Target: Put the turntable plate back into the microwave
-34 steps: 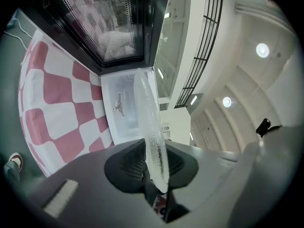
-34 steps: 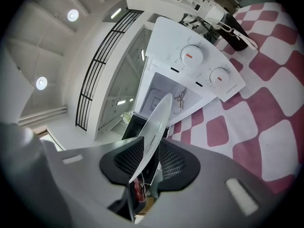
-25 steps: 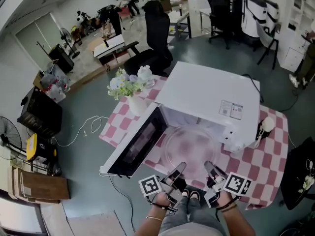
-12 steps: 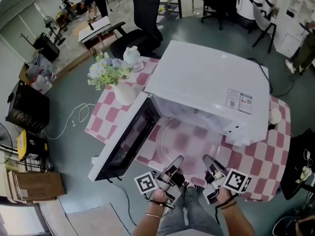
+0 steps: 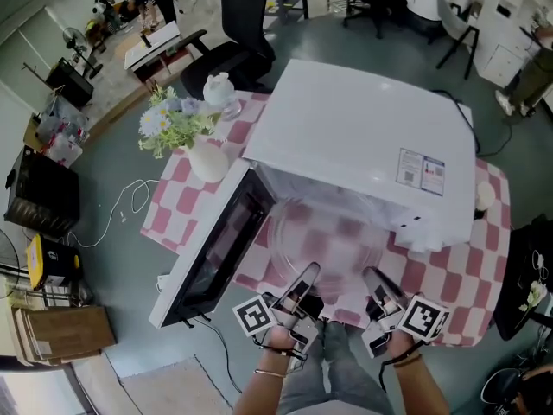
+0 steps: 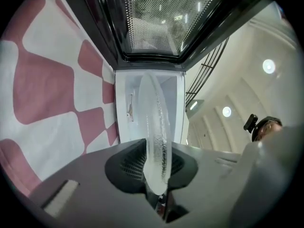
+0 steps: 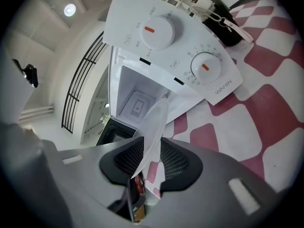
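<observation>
A clear glass turntable plate (image 5: 327,247) hangs level in front of the open white microwave (image 5: 363,150), its far edge at the cavity mouth. My left gripper (image 5: 304,277) is shut on the plate's near left rim, and in the left gripper view the plate (image 6: 156,137) shows edge-on between the pads. My right gripper (image 5: 373,278) is shut on the near right rim; the right gripper view shows the plate (image 7: 153,137) pinched in the jaws, with the cavity (image 7: 137,101) straight ahead. The microwave door (image 5: 220,253) stands swung open to the left.
The microwave stands on a table with a red-and-white checked cloth (image 5: 449,284). A vase of flowers (image 5: 186,137) and a white teapot (image 5: 219,89) are at the table's far left corner. The control panel with two dials (image 7: 180,46) is right of the cavity. Cables lie on the floor at left.
Both grippers have carried the plate a little lower and closer to the microwave opening. The head camera has shifted, so the microwave now sits nearer the frame's middle.
</observation>
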{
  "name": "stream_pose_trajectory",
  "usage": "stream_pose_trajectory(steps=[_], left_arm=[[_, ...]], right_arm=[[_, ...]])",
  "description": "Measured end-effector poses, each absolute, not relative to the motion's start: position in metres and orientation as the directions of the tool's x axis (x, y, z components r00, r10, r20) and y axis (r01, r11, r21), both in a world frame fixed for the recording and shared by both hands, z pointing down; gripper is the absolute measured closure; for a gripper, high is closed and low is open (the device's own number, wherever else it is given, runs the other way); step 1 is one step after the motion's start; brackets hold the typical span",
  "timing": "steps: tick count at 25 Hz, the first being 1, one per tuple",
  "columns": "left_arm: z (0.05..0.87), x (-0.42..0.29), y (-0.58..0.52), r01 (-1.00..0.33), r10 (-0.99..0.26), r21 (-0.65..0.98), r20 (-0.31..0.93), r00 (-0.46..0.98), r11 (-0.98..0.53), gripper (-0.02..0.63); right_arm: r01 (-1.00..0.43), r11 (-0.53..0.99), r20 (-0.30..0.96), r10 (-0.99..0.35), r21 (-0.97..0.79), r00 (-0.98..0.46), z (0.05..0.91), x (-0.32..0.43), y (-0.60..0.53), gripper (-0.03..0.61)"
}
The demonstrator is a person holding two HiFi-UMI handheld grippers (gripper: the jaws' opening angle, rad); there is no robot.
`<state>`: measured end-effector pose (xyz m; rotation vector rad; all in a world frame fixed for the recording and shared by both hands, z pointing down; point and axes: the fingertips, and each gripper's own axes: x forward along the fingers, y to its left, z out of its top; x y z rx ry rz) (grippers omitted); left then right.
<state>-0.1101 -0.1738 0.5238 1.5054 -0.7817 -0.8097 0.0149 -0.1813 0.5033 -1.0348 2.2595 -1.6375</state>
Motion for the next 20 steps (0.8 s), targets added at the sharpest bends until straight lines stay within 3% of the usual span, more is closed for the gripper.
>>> stream_pose_trajectory(steps=[6, 17, 20], left_arm=[[0.521, -0.115, -0.183, -0.011, -0.856, 0.996, -0.069, 0.512, -0.087, 0.575], [0.516, -0.111, -0.196, -0.017, -0.865, 0.996, -0.071, 0.496, -0.091, 0.575], [0.515, -0.109, -0.200, -0.019, -0.866, 0.995, -0.073, 0.494, -0.095, 0.575]], right_arm=[[-0.498, 0.151, 0.303, -0.632, -0.854, -0.713, 0.503, 0.031, -0.171, 0.485], [-0.737, 0.128, 0.498, -0.659, -0.664, -0.563, 0.524, 0.074, -0.148, 0.501], [-0.801, 0.148, 0.540, -0.666, -0.580, -0.514, 0.527, 0.077, -0.141, 0.556]])
